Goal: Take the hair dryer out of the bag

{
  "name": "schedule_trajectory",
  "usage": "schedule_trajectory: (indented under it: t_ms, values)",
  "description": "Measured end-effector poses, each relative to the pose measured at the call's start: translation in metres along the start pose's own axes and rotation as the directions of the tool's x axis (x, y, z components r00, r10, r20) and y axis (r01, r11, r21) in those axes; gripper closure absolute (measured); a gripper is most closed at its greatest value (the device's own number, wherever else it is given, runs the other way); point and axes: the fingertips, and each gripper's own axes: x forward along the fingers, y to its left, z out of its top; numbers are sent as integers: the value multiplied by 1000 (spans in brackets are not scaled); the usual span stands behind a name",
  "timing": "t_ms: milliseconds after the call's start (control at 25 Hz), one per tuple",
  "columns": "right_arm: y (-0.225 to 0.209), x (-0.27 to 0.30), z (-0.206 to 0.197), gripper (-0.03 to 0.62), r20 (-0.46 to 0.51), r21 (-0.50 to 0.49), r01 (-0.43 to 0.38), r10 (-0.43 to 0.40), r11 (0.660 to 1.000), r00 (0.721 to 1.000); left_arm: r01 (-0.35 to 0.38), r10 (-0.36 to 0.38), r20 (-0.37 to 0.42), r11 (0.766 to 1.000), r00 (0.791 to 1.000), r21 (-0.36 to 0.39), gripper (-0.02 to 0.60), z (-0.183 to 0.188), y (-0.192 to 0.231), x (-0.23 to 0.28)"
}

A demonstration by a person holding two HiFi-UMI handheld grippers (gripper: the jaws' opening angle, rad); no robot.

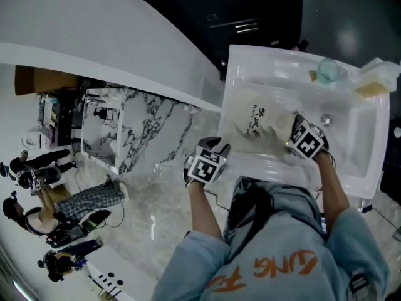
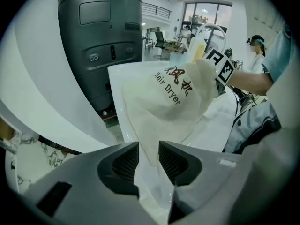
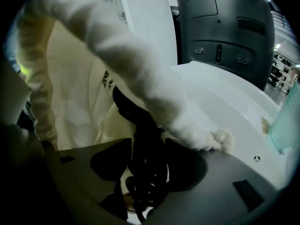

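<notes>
Right gripper (image 3: 150, 149) is pinched on the black coiled hair dryer cord (image 3: 136, 111) at the mouth of the cream cloth bag (image 2: 164, 102) over the white sink (image 1: 369, 137), left gripper (image 2: 149, 146) gapes loosely around the bag's bottom corner, so I'd clamp that first, then pull slow.

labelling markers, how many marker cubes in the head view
2: one cube on the left tool at the basin's near-left edge; one on the right tool over the basin, by the bag.

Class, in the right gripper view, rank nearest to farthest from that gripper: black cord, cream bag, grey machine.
1. Black coiled cord, between its fingers.
2. Cream cloth bag, draped just beyond, left.
3. Dark grey plastic machine, far back, upper right.
</notes>
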Motion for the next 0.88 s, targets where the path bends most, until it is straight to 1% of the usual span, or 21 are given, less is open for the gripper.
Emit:
schedule_trajectory:
  t_ms: [80,160,240,320,400,440,520,560,680,800,880]
  values:
    - [2,0,-1,373,-1,0,1,-1,1000,1000,-25,26,-24,999,999,24,451,-1,0,1]
    - [3,-2,0,376,-5,-14,18,-18,1000,1000,-51,55,-59,996,997,67,451,-2,-1,3]
    - [5,-4,1,378,-4,-20,33,-33,999,999,-54,64,-102,994,993,94,451,-4,-4,4]
    - [6,-6,2,379,5,-10,35,-35,999,999,-61,74,-128,993,989,99,454,-4,-6,5]
    - [6,-7,-1,379,12,10,32,-32,999,999,-79,91,-132,992,987,95,479,0,-8,8]
    - [6,-8,-2,379,16,18,33,-33,999,999,-88,100,-129,992,987,92,496,2,-8,11]
    - [6,-9,-2,381,29,24,40,-41,999,999,-106,117,-122,990,986,89,549,2,-9,15]
    - [5,-9,-2,381,35,25,46,-47,999,998,-112,122,-120,990,985,90,560,1,-10,16]
    - [-2,-14,-4,382,58,46,96,-99,994,993,-112,120,-99,991,988,77,569,5,-8,12]
    - [-6,-20,-4,383,94,91,115,-123,989,988,-127,129,-35,991,991,52,571,14,0,3]
    - [-6,-24,-2,384,121,91,121,-131,988,984,-152,152,1,987,988,51,571,21,7,-3]
